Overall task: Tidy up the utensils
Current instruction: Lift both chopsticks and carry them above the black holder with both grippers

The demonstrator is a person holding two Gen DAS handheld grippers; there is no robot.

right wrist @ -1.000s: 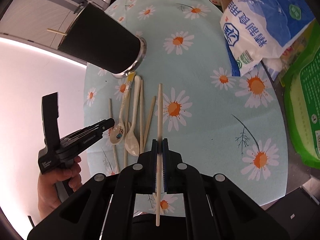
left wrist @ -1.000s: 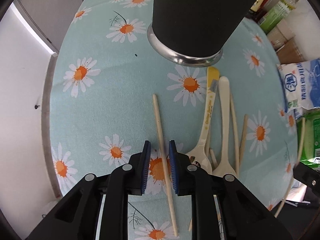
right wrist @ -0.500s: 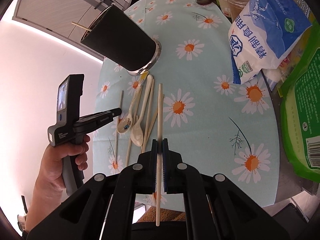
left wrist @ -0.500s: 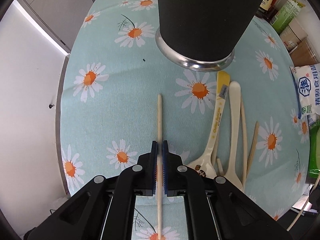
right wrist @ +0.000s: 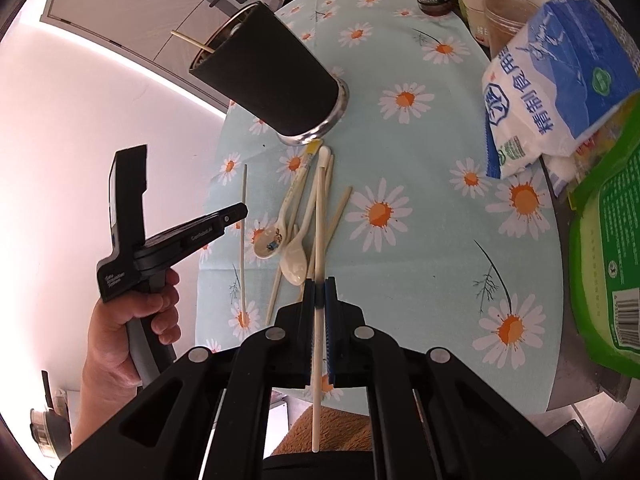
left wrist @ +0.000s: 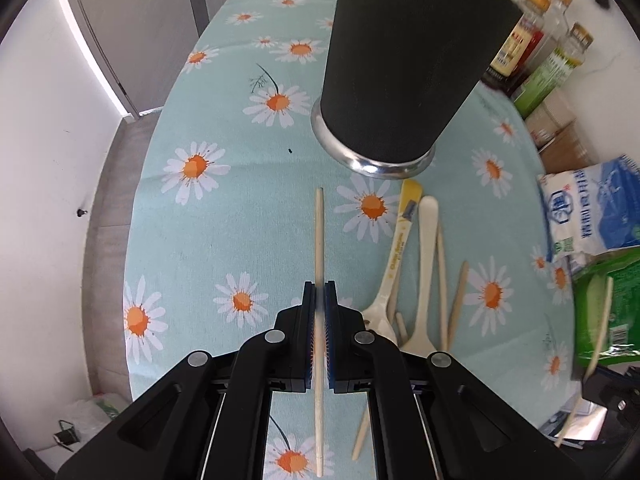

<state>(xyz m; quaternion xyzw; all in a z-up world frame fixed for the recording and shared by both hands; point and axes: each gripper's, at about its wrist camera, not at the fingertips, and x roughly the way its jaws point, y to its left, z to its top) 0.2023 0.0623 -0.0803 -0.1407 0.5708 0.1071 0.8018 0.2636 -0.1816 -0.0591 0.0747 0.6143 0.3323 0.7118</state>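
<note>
My left gripper (left wrist: pixel 319 292) is shut on a pale chopstick (left wrist: pixel 319 232) and holds it above the daisy tablecloth (left wrist: pixel 224 216), pointing at the tall black cup (left wrist: pixel 404 64). My right gripper (right wrist: pixel 319 286) is shut on another pale chopstick (right wrist: pixel 319 220), held above the pile of utensils. Two cream spoons (right wrist: pixel 294 240) and loose chopsticks (right wrist: pixel 340 208) lie on the cloth just below the cup (right wrist: pixel 272 84). One stick (right wrist: pixel 192 40) sticks out of the cup's mouth. The left gripper (right wrist: pixel 236 214) and its hand show at the left of the right wrist view.
A blue and white bag (right wrist: pixel 560 80) and a green packet (right wrist: pixel 608 260) lie at the table's right edge. Bottles and jars (left wrist: pixel 536 52) stand behind the cup. The table's left edge (left wrist: pixel 132 216) drops to the floor.
My left gripper has shut on the chopstick that lay between its fingers and lifted it off the cloth. My right gripper has risen and pulled back with its chopstick.
</note>
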